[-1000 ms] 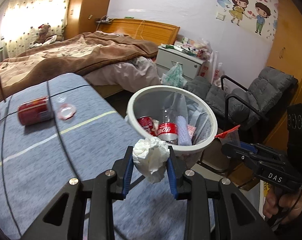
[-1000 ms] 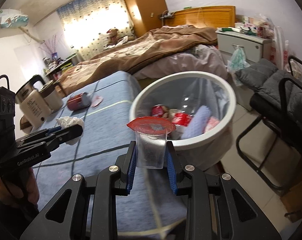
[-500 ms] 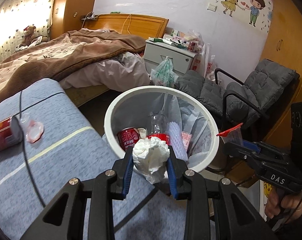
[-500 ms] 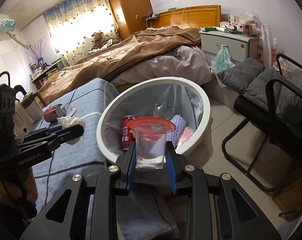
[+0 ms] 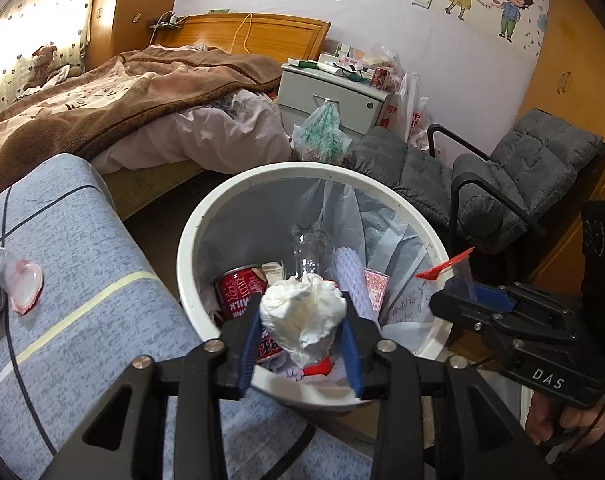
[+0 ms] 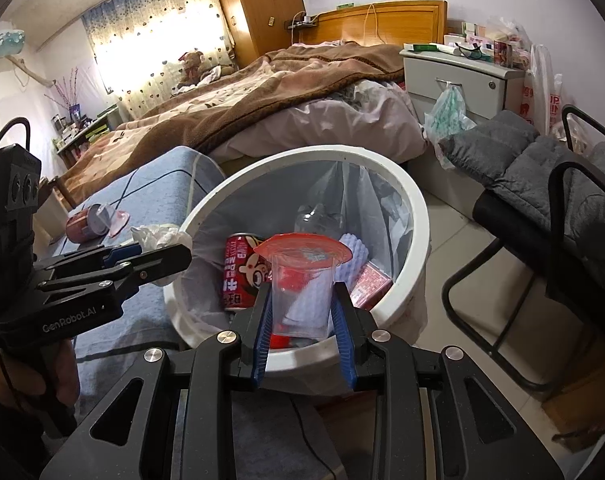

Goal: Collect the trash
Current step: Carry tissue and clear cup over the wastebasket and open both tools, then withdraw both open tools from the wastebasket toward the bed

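My left gripper (image 5: 302, 332) is shut on a crumpled white tissue (image 5: 302, 316) and holds it over the near rim of the white trash bin (image 5: 190, 240). My right gripper (image 6: 302, 312) is shut on a clear plastic cup (image 6: 302, 296) with a red peel-off lid and holds it over the bin's near rim (image 6: 418, 216). The bin holds a red milk can (image 6: 242, 272), a clear bottle (image 5: 308, 248) and other trash. Each gripper shows in the other's view: the right one (image 5: 462, 292) at the bin's right side, the left one (image 6: 158, 252) at its left.
A red can (image 6: 82, 222) and a torn red lid (image 5: 24, 286) lie on the blue-grey table (image 5: 82, 300) left of the bin, with a black cable across it. A grey folding chair (image 5: 522, 176) stands right of the bin. A bed and a white nightstand (image 5: 334, 96) lie behind.
Both grippers have moved forward from the table towards the bin, and now hold the tissue and the cup over its near rim. Both grips are unchanged.
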Available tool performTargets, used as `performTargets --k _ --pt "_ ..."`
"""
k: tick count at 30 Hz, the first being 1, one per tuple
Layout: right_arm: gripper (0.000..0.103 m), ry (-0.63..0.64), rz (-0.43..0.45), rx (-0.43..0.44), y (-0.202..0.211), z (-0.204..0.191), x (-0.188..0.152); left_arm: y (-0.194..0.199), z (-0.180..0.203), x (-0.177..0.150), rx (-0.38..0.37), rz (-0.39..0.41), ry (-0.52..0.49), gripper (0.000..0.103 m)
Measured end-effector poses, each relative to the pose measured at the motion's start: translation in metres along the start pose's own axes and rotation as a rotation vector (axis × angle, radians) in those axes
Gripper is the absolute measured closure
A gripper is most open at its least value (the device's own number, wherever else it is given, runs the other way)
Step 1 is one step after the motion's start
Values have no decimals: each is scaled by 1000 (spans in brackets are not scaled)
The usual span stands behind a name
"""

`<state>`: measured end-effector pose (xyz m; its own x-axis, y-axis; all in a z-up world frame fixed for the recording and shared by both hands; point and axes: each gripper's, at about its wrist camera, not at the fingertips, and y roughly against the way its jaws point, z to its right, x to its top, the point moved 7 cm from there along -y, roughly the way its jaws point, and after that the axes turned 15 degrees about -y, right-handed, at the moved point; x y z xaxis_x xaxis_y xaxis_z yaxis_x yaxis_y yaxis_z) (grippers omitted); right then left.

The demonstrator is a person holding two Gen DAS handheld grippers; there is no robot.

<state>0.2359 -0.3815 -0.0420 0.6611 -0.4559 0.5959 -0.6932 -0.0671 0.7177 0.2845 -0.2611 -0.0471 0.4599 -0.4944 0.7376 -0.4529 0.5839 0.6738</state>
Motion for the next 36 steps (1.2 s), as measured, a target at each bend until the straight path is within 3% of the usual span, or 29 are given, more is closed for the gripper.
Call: performTargets --k 2,3,5,6,14,36 --pt "72 1 4 -7 -2 1 0 -1 -1 1 -1 5 5 44" --pt "70 2 7 -9 -3 1 0 -2 -1 1 -1 9 8 42" --pt "54 -3 10 -2 -3 1 1 -2 -3 1 4 15 9 41" --pt "53 -5 9 -1 -4 1 1 -1 -4 1 11 14 9 41" --pt "53 -3 20 12 11 -5 -5 19 -16 -6 31 27 49 41" --pt "53 68 1 147 62 -61 -56 94 -13 -69 89 31 136 41"
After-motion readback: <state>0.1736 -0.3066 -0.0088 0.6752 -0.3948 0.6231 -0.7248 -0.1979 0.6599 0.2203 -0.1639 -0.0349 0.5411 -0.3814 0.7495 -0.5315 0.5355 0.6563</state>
